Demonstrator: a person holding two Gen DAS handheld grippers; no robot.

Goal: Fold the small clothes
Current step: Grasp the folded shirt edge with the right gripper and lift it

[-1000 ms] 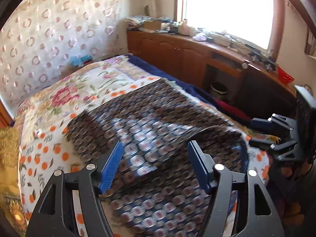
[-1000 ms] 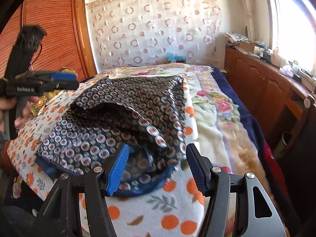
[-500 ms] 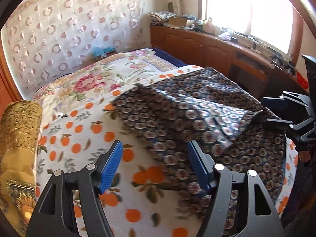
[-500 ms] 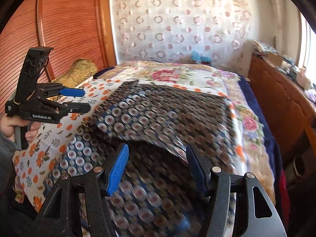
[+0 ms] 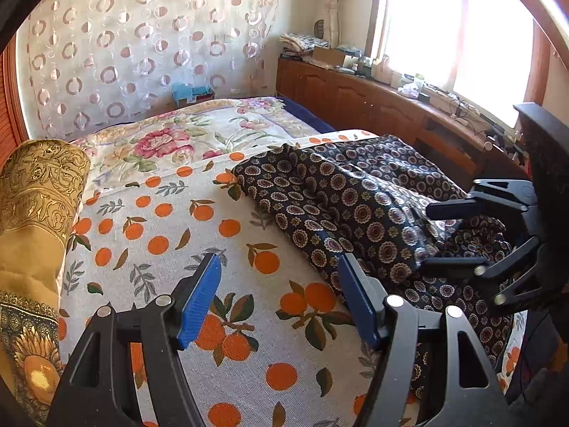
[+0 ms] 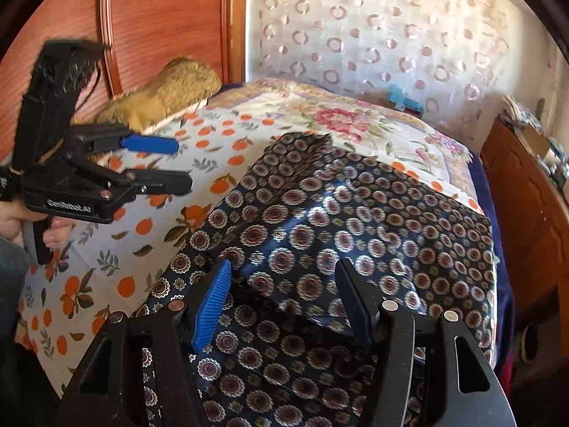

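A dark navy garment with a round flower print (image 5: 355, 210) lies folded over on the bed, on the orange-print sheet (image 5: 170, 235). It fills the right wrist view (image 6: 338, 235). My left gripper (image 5: 279, 284) is open and empty, over bare sheet to the left of the garment. It also shows in the right wrist view (image 6: 167, 165), open, held in a hand. My right gripper (image 6: 282, 291) is open and empty, just above the garment's near part. It also shows at the right of the left wrist view (image 5: 451, 235), open over the garment.
A gold patterned pillow (image 5: 32, 206) lies at the bed's left. A floral quilt (image 5: 185, 135) covers the far bed. A wooden cabinet (image 5: 373, 103) with clutter runs under the window at the right. A wooden headboard (image 6: 160, 17) stands behind the pillow.
Both grippers have swung left and away from the garment's folded edge. The left gripper moved off the garment onto bare sheet. The garment now lies flatter, folded over itself.
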